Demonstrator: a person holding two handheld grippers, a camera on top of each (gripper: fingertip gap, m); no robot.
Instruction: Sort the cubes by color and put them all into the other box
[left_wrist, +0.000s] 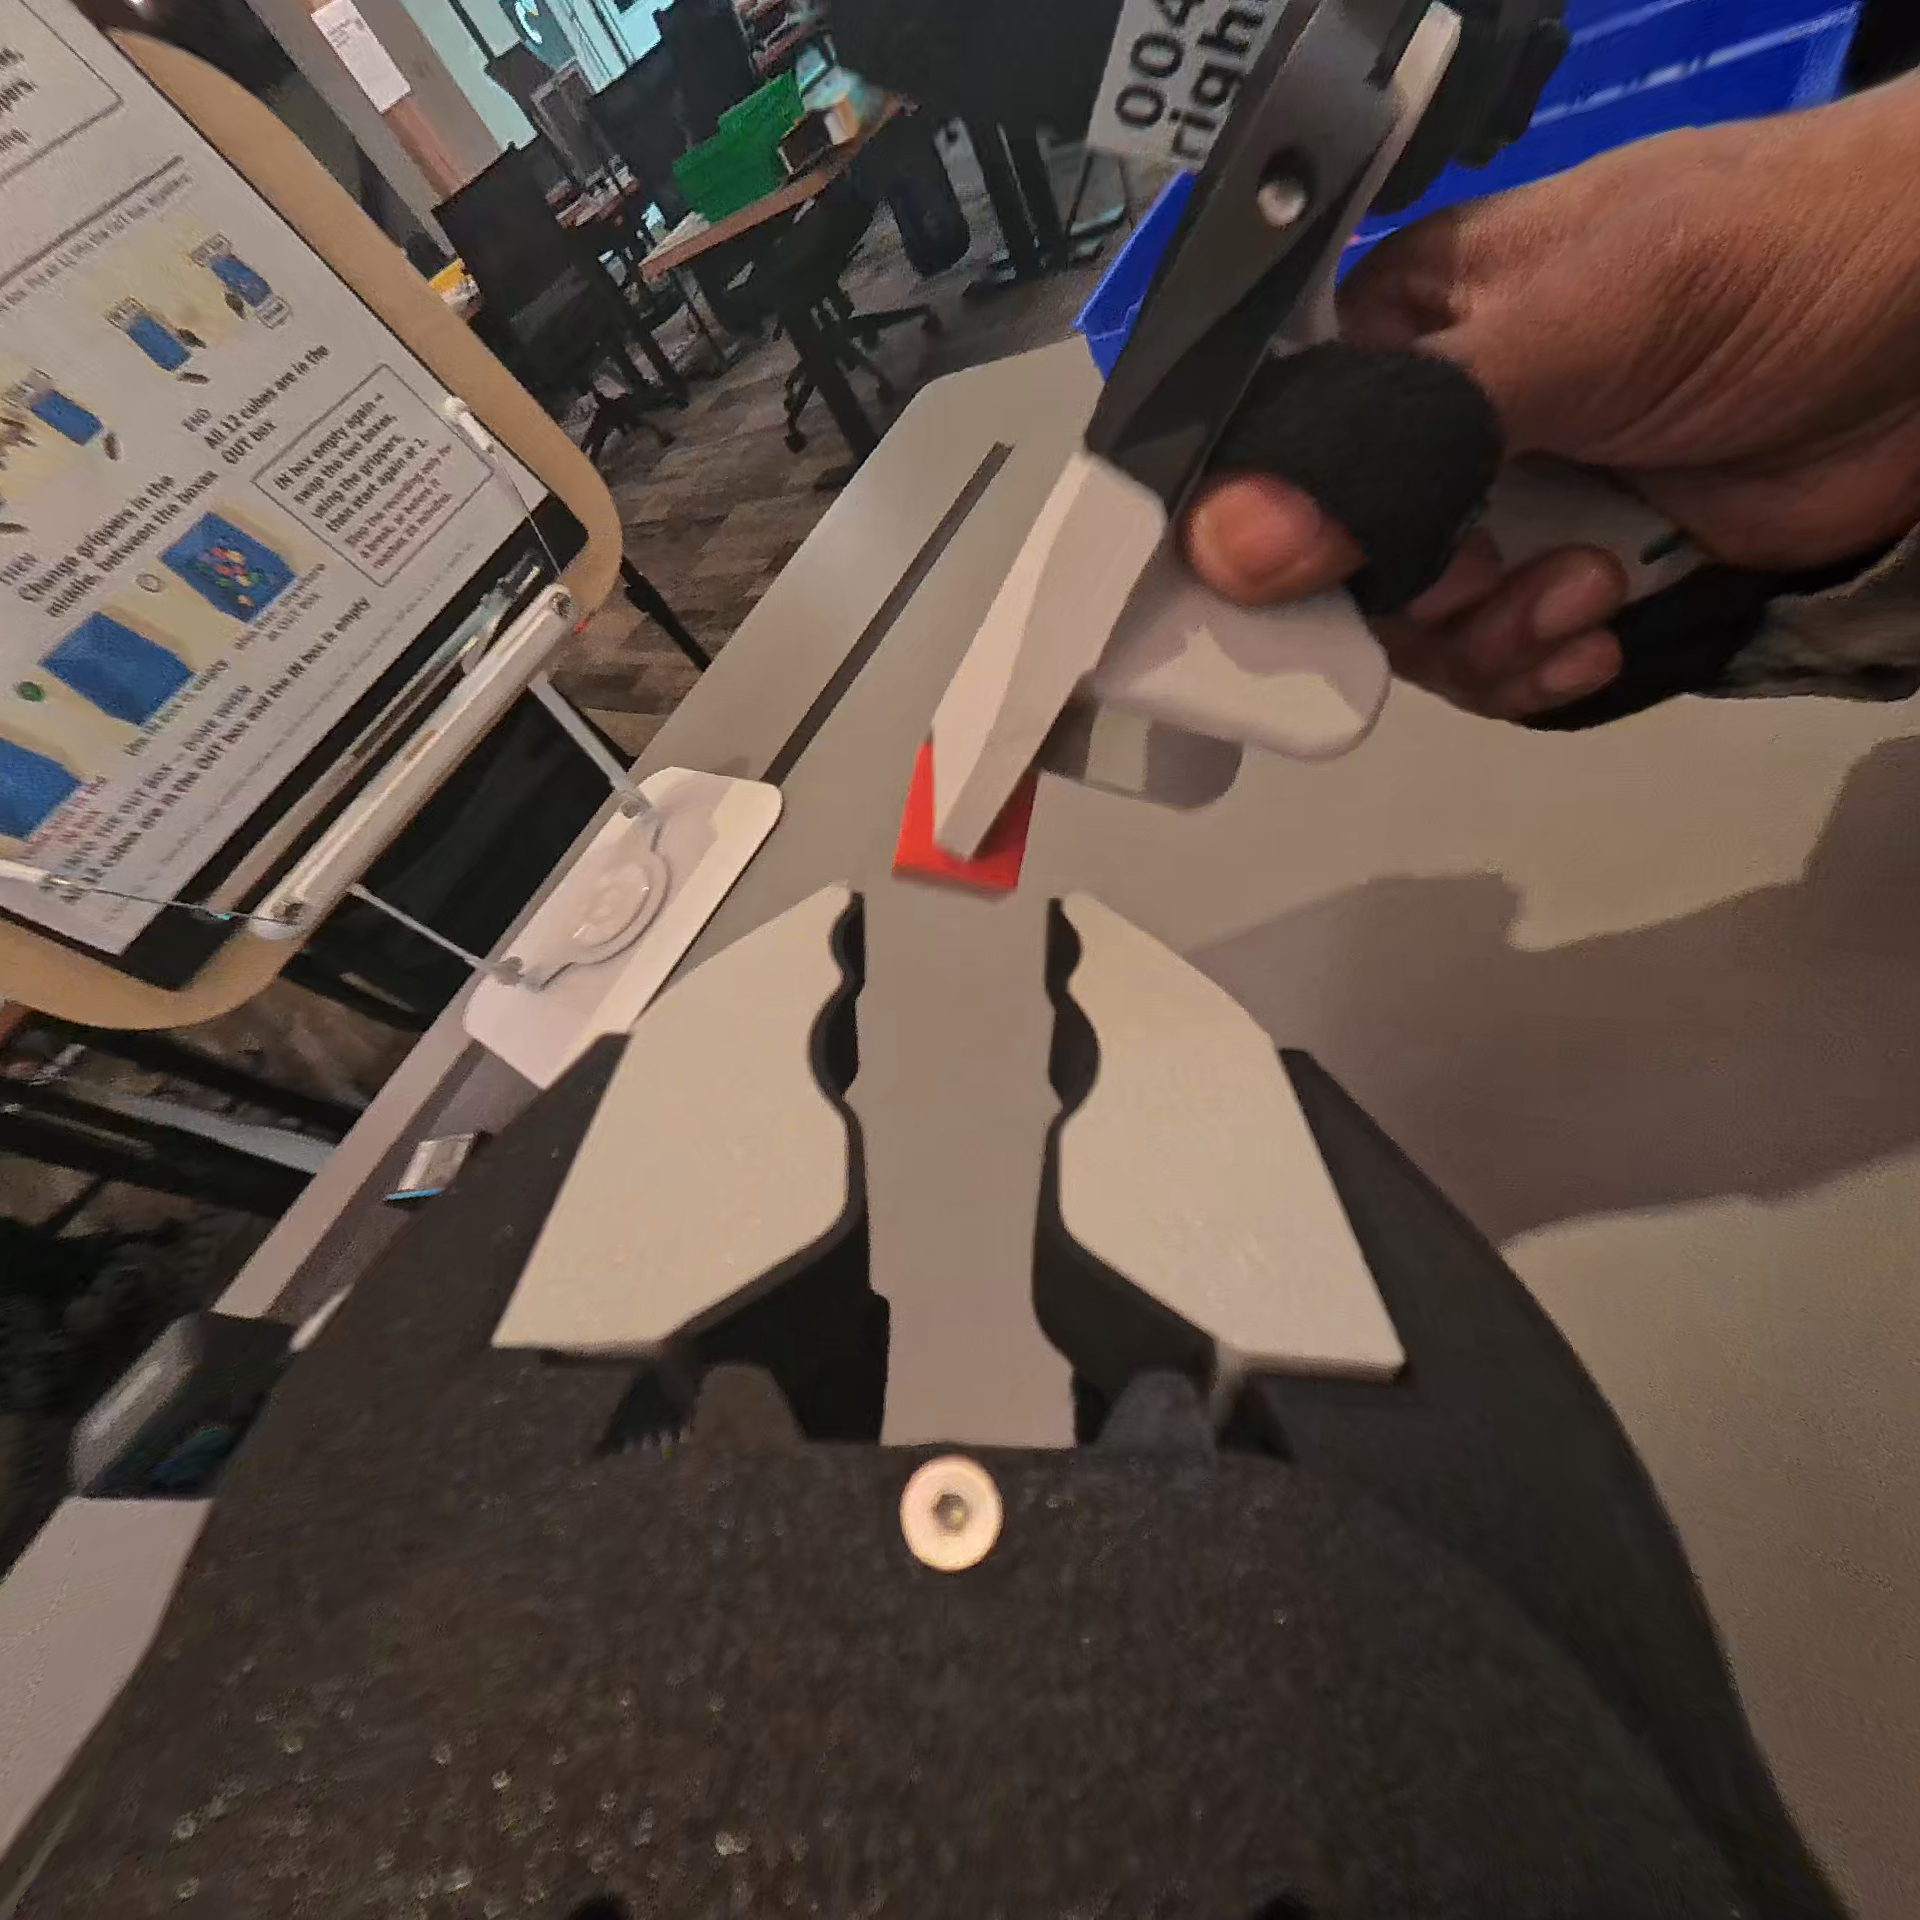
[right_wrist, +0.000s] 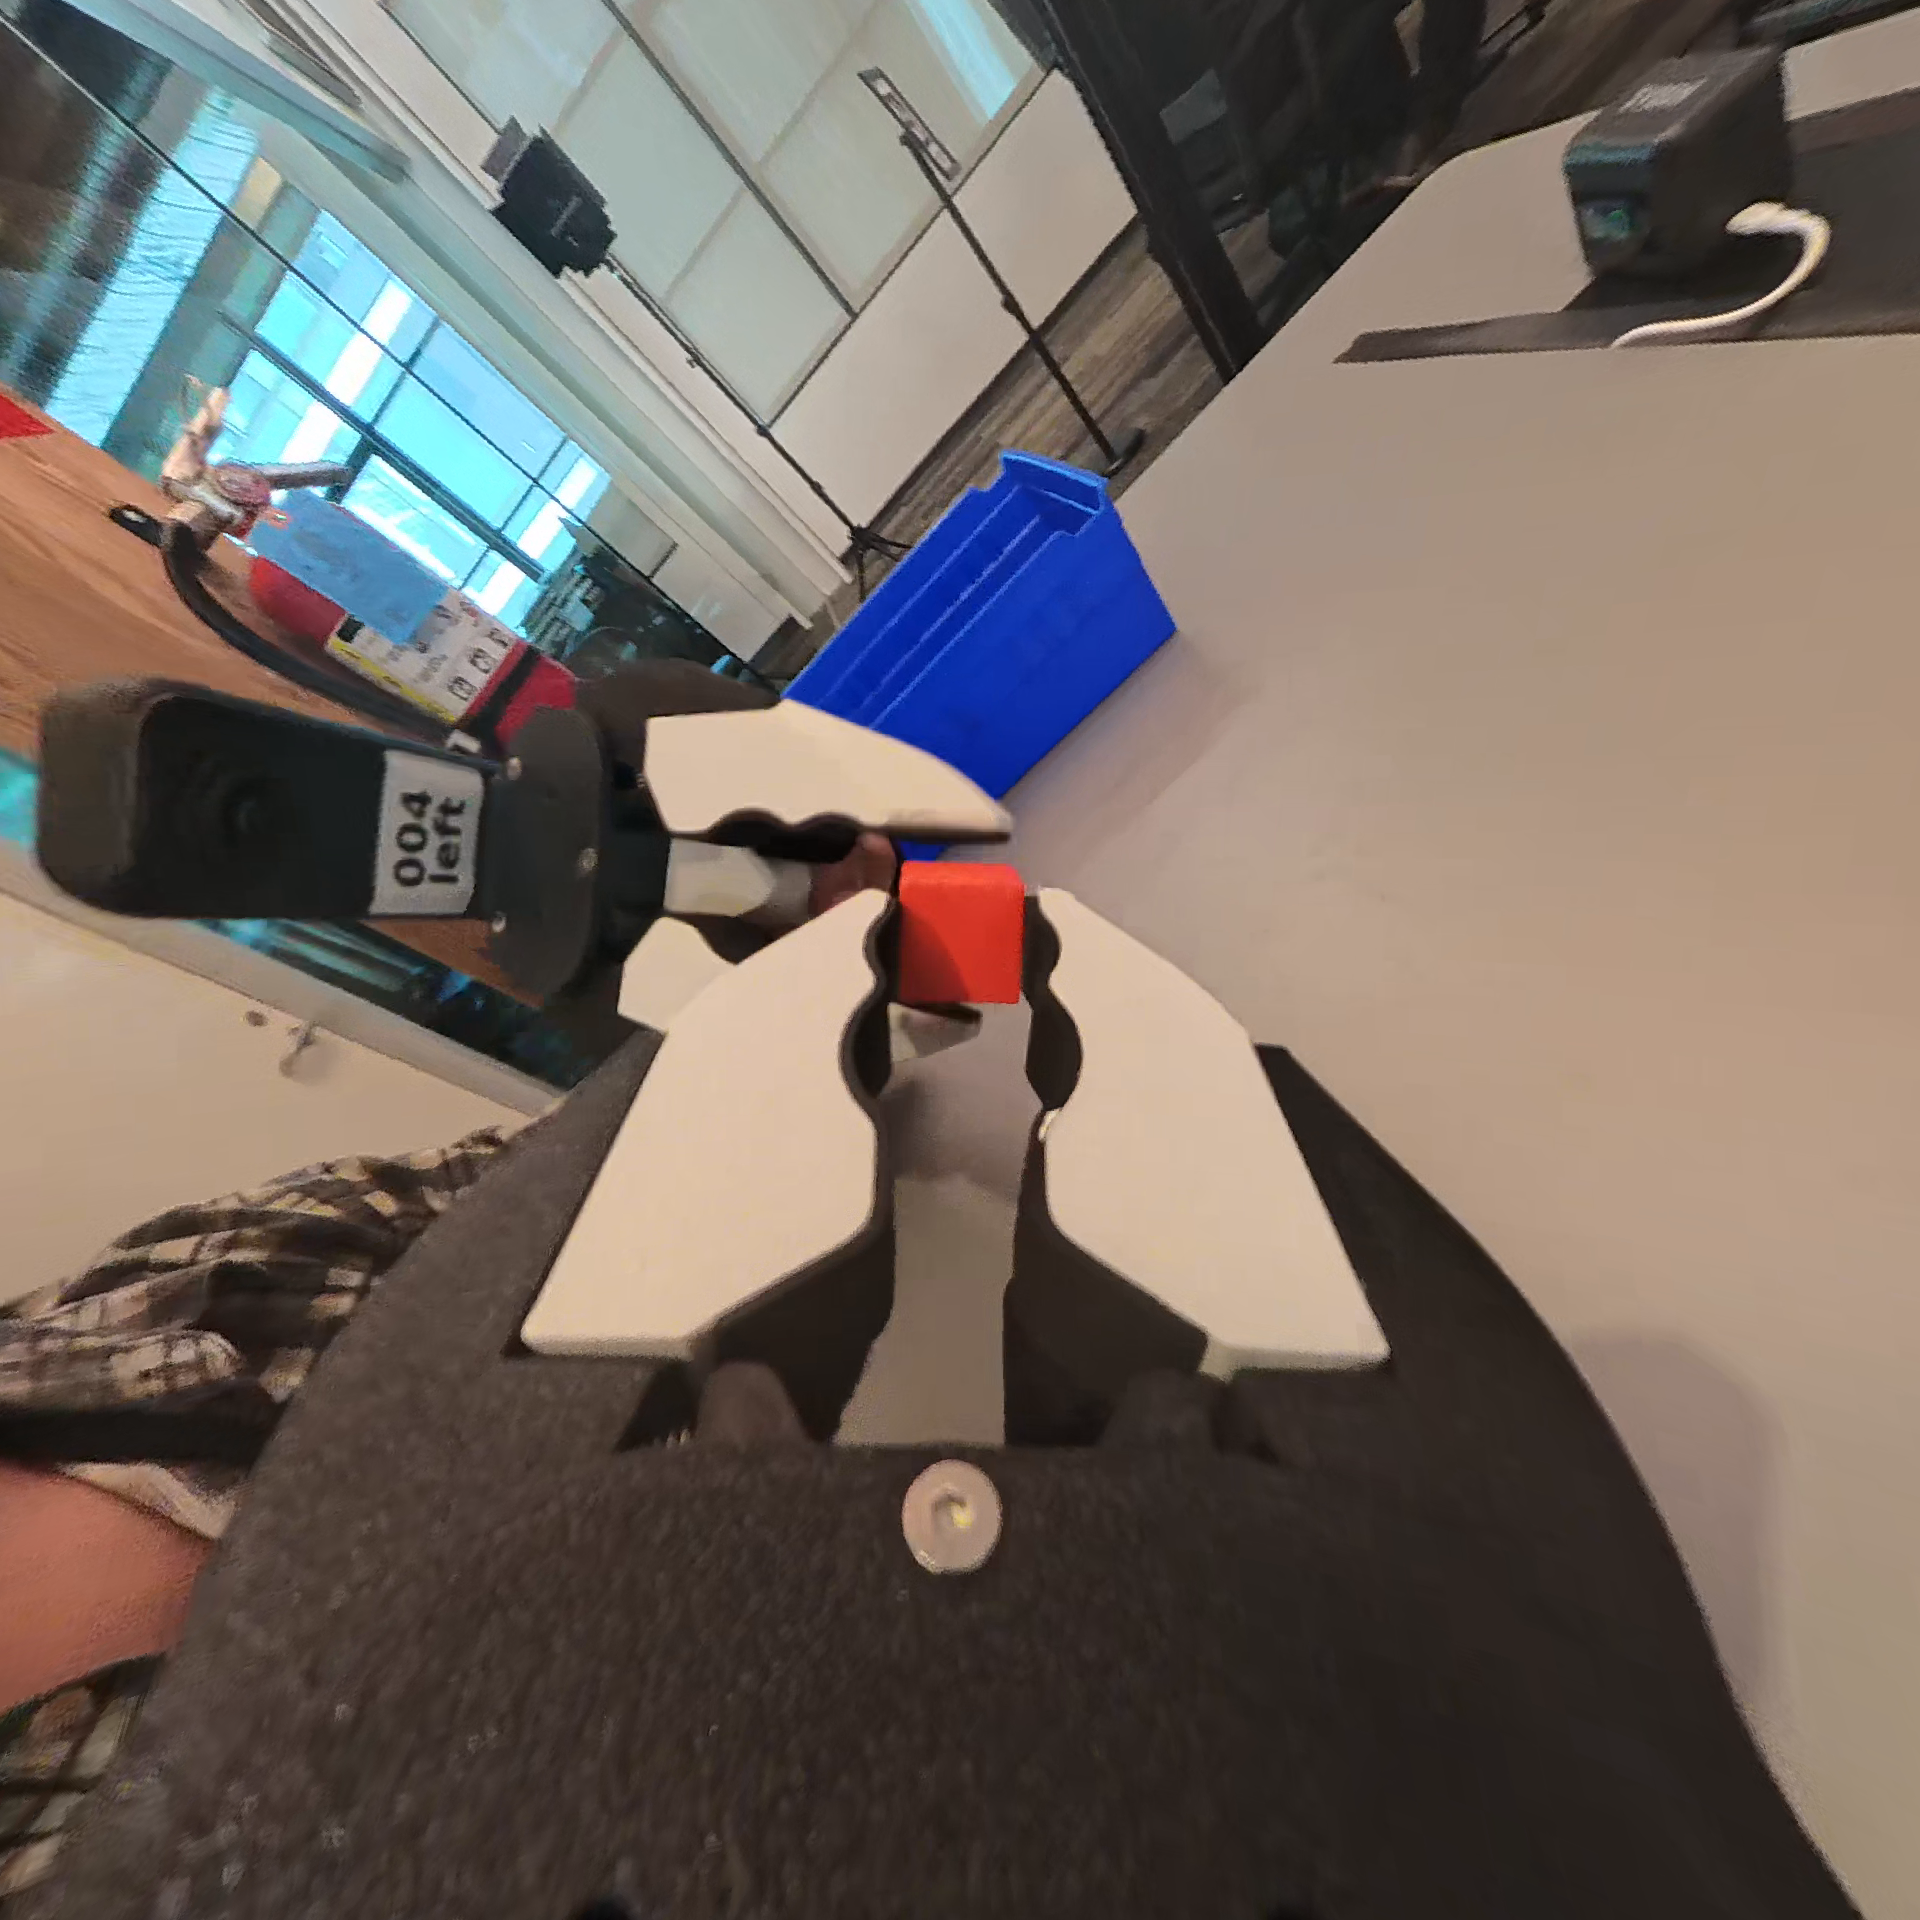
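My right gripper (right_wrist: 956, 904) is shut on a red cube (right_wrist: 961, 935), pinched between its fingertips. In the left wrist view it (left_wrist: 971, 831) comes down from the upper right, held by a hand (left_wrist: 1662, 364), with the red cube (left_wrist: 920, 831) low over the grey table (left_wrist: 1558, 1039); I cannot tell whether the cube touches it. My left gripper (left_wrist: 951, 904) is open and empty, its tips just short of the cube. It also shows in the right wrist view (right_wrist: 883, 847), open beside the cube. One blue box (right_wrist: 997, 644) stands behind the left gripper, another (left_wrist: 1143, 281) behind the right gripper.
A tablet stand with an instruction sheet (left_wrist: 208, 520) and its white base (left_wrist: 644, 904) sit at the table's left edge. A long slot (left_wrist: 894, 592) runs along the table. A black camera with a white cable (right_wrist: 1673, 166) sits at the far side.
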